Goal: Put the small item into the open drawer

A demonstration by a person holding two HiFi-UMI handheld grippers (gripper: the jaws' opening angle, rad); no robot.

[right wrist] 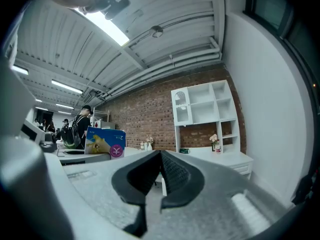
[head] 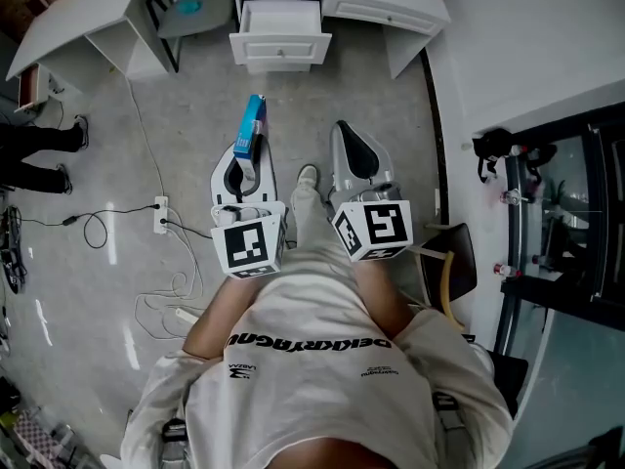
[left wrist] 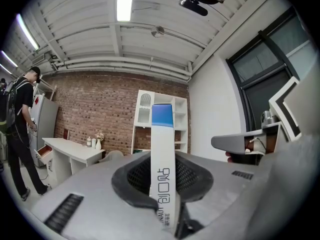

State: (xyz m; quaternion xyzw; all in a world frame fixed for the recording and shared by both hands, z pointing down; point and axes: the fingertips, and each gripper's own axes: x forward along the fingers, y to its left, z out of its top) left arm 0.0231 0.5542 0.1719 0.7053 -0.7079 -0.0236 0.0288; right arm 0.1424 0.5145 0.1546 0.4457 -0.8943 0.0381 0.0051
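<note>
A small blue and white box (head: 252, 125) is clamped between the jaws of my left gripper (head: 250, 152) and sticks out ahead of them. In the left gripper view the box (left wrist: 162, 149) stands upright on its narrow edge, with the pads pressing its sides. My right gripper (head: 344, 135) is level with the left one, a little to its right, shut with nothing in it (right wrist: 161, 170). From the right gripper view the box (right wrist: 105, 141) shows at the left. The open white drawer (head: 280, 32) juts from the desk some way ahead on the floor plan.
A white desk (head: 386, 8) runs along the far wall, with a grey chair (head: 190, 8) tucked at its left. A power strip and cables (head: 161, 215) lie on the floor to the left. A person's legs (head: 39, 154) are at far left. A black rack (head: 557, 223) stands at right.
</note>
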